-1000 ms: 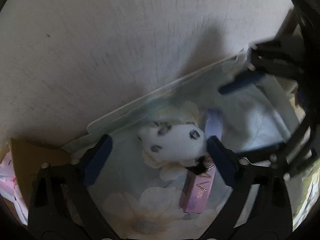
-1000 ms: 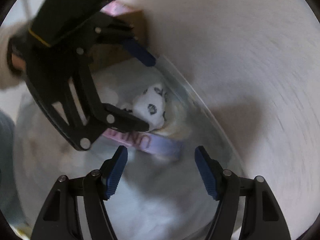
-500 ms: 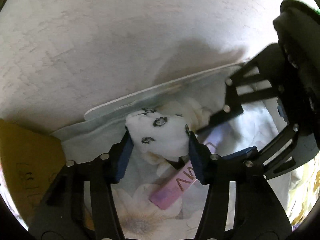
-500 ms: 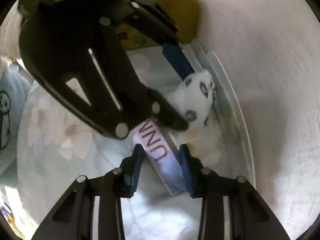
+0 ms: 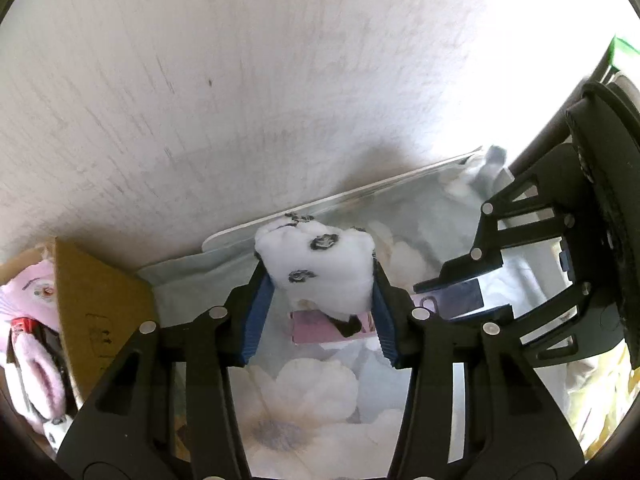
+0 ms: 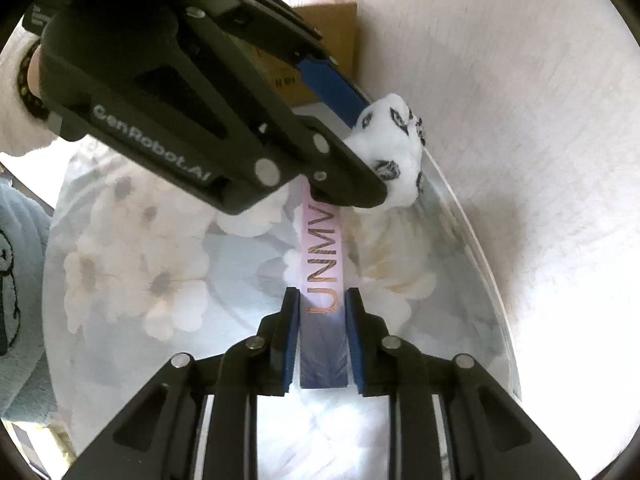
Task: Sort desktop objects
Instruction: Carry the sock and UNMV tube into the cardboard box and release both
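A white plush toy with black spots [image 5: 316,264] is gripped between the blue pads of my left gripper [image 5: 320,276], whose jaws are closing on it; it hangs above the floral cloth [image 5: 304,412]. In the right wrist view the same toy [image 6: 394,148] sticks out of the left gripper [image 6: 376,148]. A long pink-to-purple box lettered "UNMV" [image 6: 324,248] lies under the toy, and my right gripper [image 6: 322,320] is shut on its purple end. The left wrist view shows part of this box [image 5: 312,326] and the right gripper [image 5: 460,296] beside it.
An open cardboard box [image 5: 92,300] with pink plush items [image 5: 36,292] stands at the left against the pale wall [image 5: 240,80]. The round table's rim [image 5: 360,194] runs close along that wall. A person's sleeve [image 6: 16,92] is at the left.
Both grippers went from open to closed: the left on the plush toy, which has come up off the cloth, the right on the end of the pink box.
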Demonstrator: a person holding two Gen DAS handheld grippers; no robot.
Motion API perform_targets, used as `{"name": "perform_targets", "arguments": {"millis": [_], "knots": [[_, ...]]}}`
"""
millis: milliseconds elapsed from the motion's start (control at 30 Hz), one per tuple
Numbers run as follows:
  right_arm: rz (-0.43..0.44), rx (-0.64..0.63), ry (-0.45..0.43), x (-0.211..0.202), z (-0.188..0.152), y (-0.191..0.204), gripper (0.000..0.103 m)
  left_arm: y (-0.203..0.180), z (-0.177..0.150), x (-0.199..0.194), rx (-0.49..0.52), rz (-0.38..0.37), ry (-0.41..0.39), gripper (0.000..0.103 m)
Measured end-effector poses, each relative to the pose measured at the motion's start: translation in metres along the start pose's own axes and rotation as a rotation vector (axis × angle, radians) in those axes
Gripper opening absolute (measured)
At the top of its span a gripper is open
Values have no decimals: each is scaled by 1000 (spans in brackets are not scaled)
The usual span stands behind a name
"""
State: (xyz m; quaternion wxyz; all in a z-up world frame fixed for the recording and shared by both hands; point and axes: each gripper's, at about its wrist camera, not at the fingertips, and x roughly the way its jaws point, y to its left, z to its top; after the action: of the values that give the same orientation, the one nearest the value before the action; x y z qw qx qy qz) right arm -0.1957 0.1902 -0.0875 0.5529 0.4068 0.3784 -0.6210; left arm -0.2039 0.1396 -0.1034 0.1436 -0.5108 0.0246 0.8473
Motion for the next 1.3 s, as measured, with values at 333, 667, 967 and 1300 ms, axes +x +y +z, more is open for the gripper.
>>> {"name": "perform_targets", "arguments": {"millis": [333, 667, 967, 1300], "knots": [[-56, 20, 19, -59, 26, 35, 21, 14, 12, -84, -14, -59, -90, 43], [-114, -5, -4, -118, 44, 44, 21, 50, 14, -200, -32, -11, -205, 43], [-89, -69, -53, -109, 135, 69, 21, 131, -16, -249, -103, 76, -234, 43], [9, -77, -39, -38, 208, 90, 21, 225, -69, -237, -216, 143, -172, 43]]}}
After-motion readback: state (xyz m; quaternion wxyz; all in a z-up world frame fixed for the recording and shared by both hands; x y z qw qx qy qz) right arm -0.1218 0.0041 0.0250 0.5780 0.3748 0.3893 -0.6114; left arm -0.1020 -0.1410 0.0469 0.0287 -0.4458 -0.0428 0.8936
